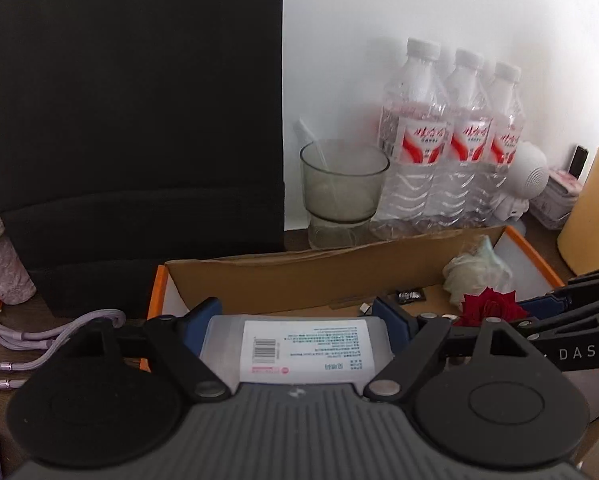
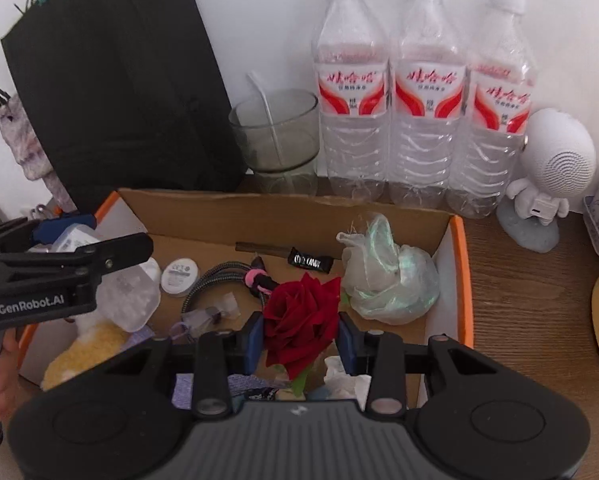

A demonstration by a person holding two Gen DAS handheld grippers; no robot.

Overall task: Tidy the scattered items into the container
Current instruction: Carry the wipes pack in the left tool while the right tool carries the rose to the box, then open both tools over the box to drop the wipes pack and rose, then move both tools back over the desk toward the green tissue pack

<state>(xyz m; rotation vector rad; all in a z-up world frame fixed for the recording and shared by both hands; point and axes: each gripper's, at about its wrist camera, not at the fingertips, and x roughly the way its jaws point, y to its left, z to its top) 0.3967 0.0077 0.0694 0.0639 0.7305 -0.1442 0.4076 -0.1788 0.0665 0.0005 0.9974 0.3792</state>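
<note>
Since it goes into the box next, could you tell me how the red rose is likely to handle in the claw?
The red rose looks soft, so its petals would probably crush under the right claw. It seems light, and its thin stem may flop.

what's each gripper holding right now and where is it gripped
The left gripper clamps a clear plastic box across its two short sides. The right gripper pinches a red rose by the sides of its bloom.

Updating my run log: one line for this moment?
left gripper: holds clear plastic case | right gripper: holds red rose | both over open cardboard box
</note>
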